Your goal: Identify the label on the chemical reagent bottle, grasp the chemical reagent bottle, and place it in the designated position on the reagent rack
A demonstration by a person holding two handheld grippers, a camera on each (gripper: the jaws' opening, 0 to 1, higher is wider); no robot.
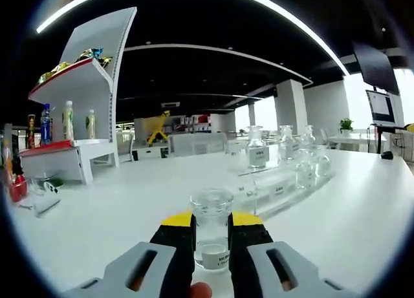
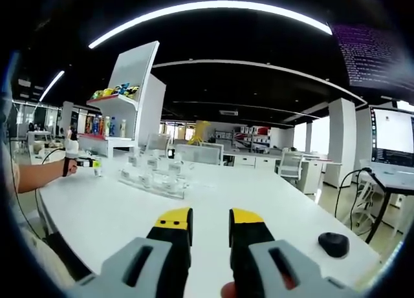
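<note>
The jaws of the left gripper [image 1: 211, 236] are clamped on a small clear glass bottle [image 1: 211, 228] with a white label near its base, held upright just above the white counter [image 1: 129, 214]. The jaws of the right gripper [image 2: 210, 236] stand apart with nothing between them, hanging over the near edge of the counter. In the left gripper view the clear rack [image 1: 278, 181] lies at about 1 o'clock from the held bottle, with several other labelled bottles [image 1: 257, 148] already standing in and behind it. The text on the held label is too small to read, so I cannot tell which slot is the right one. In the right gripper view the rack [image 2: 152, 178] appears at 10 o'clock, and farther left a person's forearm [image 2: 39, 175] reaches toward it. A black computer mouse [image 2: 334, 244] rests at 3 o'clock. The glass is smooth and the grip is low on the body, so I judge the bottle may tilt or slip during travel. It may also knock a neighbouring bottle when it enters the rack, because they stand close together.
</note>
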